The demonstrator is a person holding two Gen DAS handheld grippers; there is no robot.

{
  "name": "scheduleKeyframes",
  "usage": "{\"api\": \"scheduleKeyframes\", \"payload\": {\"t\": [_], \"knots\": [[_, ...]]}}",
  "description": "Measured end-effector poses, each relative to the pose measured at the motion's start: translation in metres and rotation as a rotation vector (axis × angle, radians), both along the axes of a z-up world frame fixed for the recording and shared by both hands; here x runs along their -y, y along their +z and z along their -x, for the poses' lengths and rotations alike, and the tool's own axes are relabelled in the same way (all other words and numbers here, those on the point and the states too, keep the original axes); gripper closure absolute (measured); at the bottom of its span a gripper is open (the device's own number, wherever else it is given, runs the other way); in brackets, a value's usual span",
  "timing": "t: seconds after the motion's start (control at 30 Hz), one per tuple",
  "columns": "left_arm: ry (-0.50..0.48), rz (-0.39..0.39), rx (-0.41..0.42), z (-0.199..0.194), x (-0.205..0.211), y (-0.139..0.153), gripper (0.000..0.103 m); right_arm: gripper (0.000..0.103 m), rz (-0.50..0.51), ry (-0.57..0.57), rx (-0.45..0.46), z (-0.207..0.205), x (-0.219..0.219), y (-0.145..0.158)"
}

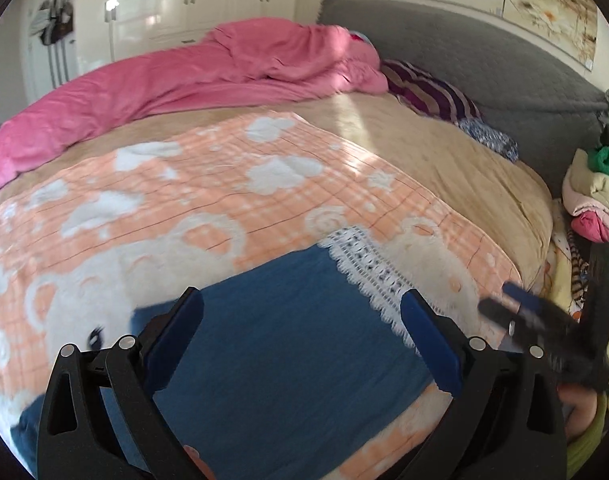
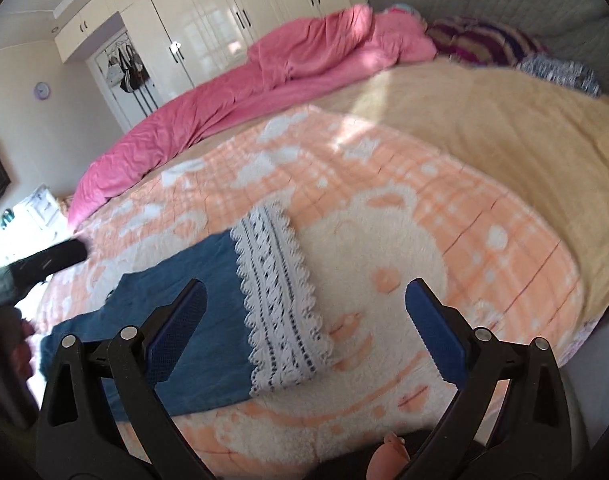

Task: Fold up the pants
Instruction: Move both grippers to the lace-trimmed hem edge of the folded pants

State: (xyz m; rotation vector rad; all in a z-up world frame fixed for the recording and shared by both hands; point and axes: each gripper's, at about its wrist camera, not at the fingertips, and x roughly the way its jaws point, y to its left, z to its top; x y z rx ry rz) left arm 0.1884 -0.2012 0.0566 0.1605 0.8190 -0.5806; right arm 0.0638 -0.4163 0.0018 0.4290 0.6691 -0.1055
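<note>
The blue pants with the white lace hem lie flat on the orange bear blanket on the bed, near its front edge. The left hand-held gripper hangs over the blue cloth and the right hand-held gripper hangs by the lace, both wide open and holding nothing. It looks like a fold is about to start, so next each one should go down and pinch an edge of the pants.

a home bedroom: a wide bed with a grey padded headboard, a rumpled pink duvet, striped pillows, and glossy cream built-in wardrobes along the far wall.
</note>
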Motion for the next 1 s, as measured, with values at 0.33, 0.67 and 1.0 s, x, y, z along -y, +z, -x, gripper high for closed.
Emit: {"api": "scheduleKeyframes", "payload": {"t": [0.33, 0.67, 1.0], "knots": [[-0.087, -0.156, -0.084, -0.076, 0.072, -0.041, 0.005, 0.009, -0.078, 0.079, -0.123, -0.021, -0.013, -0.032], [-0.262, -0.153, -0.168, -0.125, 0.105, -0.088, 0.005, 0.015, -0.113, 0.16, -0.193, -0.033, -0.023, -0.051], [-0.397, -0.028, -0.29, -0.138, 0.111, -0.117, 0.012, 0.031, -0.157, 0.147, -0.187, -0.039, -0.018, -0.057]]}}
